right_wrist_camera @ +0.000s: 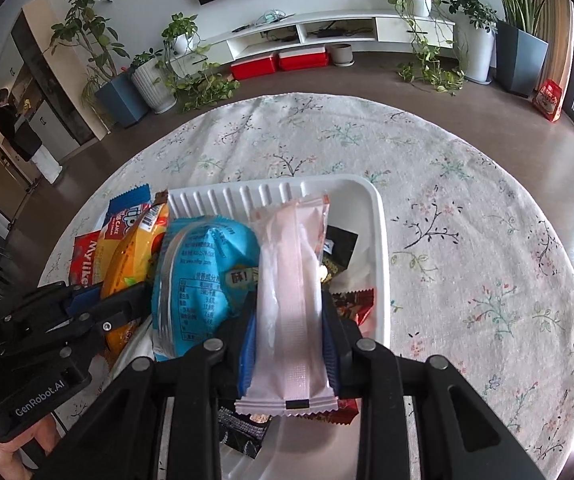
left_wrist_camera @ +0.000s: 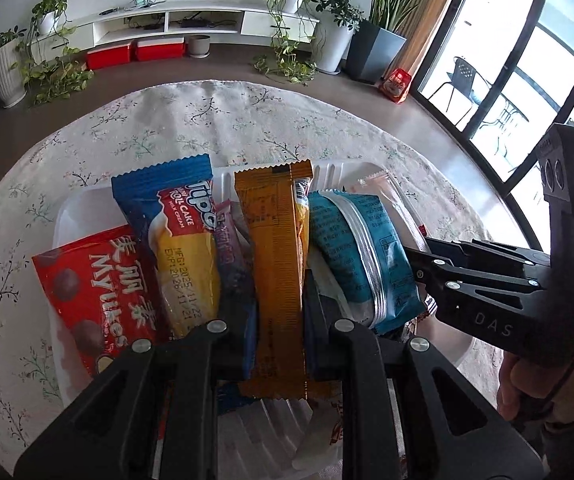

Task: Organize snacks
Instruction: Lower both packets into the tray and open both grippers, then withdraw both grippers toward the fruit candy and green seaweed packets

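A white ribbed tray (left_wrist_camera: 339, 170) (right_wrist_camera: 381, 240) on the round floral table holds a heap of snack packets. My left gripper (left_wrist_camera: 275, 320) is shut on an orange-brown bar packet (left_wrist_camera: 277, 248), held lengthwise over the tray. Beside it lie a blue and yellow roll cake packet (left_wrist_camera: 179, 236), a red Mylikes bag (left_wrist_camera: 91, 296) and a teal packet (left_wrist_camera: 359, 252) (right_wrist_camera: 203, 276). My right gripper (right_wrist_camera: 289, 332) is shut on a pale pink packet (right_wrist_camera: 291, 292) above the tray's right half. In the left wrist view the right gripper (left_wrist_camera: 419, 258) reaches in from the right beside the teal packet.
The table wears a floral cloth (right_wrist_camera: 467, 240) with bare room right of the tray. Dark and red packets (right_wrist_camera: 347, 300) lie at the tray's right wall. Beyond the table stand potted plants (right_wrist_camera: 147, 80), a white TV unit (right_wrist_camera: 327, 28), red boxes (right_wrist_camera: 279, 62) and a window (left_wrist_camera: 527, 60).
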{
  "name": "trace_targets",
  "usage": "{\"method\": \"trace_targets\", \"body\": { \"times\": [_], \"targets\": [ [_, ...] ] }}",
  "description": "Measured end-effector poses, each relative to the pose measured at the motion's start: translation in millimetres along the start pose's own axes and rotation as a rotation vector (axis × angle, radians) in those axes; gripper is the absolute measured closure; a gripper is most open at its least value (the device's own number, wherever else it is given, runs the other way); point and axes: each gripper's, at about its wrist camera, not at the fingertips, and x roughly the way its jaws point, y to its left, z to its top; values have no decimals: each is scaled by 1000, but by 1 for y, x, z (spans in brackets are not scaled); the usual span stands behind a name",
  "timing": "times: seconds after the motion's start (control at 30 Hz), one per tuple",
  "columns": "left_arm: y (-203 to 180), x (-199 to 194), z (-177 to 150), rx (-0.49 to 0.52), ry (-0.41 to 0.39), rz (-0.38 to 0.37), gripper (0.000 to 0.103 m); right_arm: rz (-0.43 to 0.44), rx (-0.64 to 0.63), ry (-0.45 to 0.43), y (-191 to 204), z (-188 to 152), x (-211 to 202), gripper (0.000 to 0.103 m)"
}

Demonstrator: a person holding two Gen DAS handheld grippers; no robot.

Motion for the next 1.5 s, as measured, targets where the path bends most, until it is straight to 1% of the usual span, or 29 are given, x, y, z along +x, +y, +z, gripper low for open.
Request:
{"method": "trace_targets", "body": {
  "times": [0.3, 0.43, 0.57, 0.63, 0.67, 0.7, 0.73, 0.77, 0.8, 0.87, 0.9, 0.93, 1.0, 1.03, 1.07, 1.2, 1.27, 1.3, 1.33, 1.37, 1.5],
  "targets": [
    [1, 5, -4, 9, -9, 30, 86, -33, -27, -26, 5, -5, 5, 72],
    [-3, 3, -4, 15, -9, 49, 86, -36, -53, -23, 7, -3, 7, 69],
    [-5, 0, -3, 12, -5, 68, 82, -46, -69, -35, 8, -1, 2, 68],
    [-8, -3, -4, 17, -9, 71, 77, -60, -80, -59, 9, -1, -3, 60],
    [-8, -5, -4, 15, -12, 66, 75, -63, -78, -69, 9, 0, -5, 59],
    [-8, -7, -4, 15, -15, 63, 70, -59, -69, -75, 8, 0, -7, 55],
    [-9, -10, -5, 18, -20, 67, 59, -53, -63, -79, 8, 0, -10, 53],
    [-9, -13, -6, 18, -29, 54, 50, -54, -61, -82, 8, 0, -11, 52],
    [-10, -16, -6, 16, -32, 49, 48, -58, -63, -85, 8, 1, -14, 50],
    [-14, -23, -7, 25, -40, 54, 40, -58, -64, -90, 8, 1, -18, 48],
    [-16, -26, -8, 31, -49, 53, 33, -60, -65, -95, 8, 0, -21, 48],
    [-18, -30, -9, 34, -55, 47, 27, -61, -63, -103, 7, 0, -24, 47],
    [-20, -37, -12, 34, -65, 31, 21, -60, -48, -119, 4, -1, -32, 43],
    [-22, -42, -14, 34, -71, 31, 16, -53, -42, -128, 3, -2, -36, 40],
    [-23, -46, -15, 32, -79, 31, 14, -44, -36, -140, 2, -2, -41, 39],
    [-27, -63, -19, 29, -112, 17, 13, -26, -26, -196, 1, -6, -67, 33],
    [-29, -73, -22, 32, -135, 16, 7, -9, -18, -219, 2, -9, -80, 33],
    [-31, -79, -23, 34, -146, 13, 6, 3, -11, -233, 1, -12, -86, 32],
    [-34, -85, -25, 38, -156, 13, 4, 14, -2, -243, 1, -14, -92, 30],
    [-37, -92, -27, 47, -166, 15, 0, 27, 10, -254, 0, -17, -99, 29],
    [-55, -120, -49, 117, -203, 54, 0, 64, 27, -292, -4, -33, -124, 24]
  ]
}}
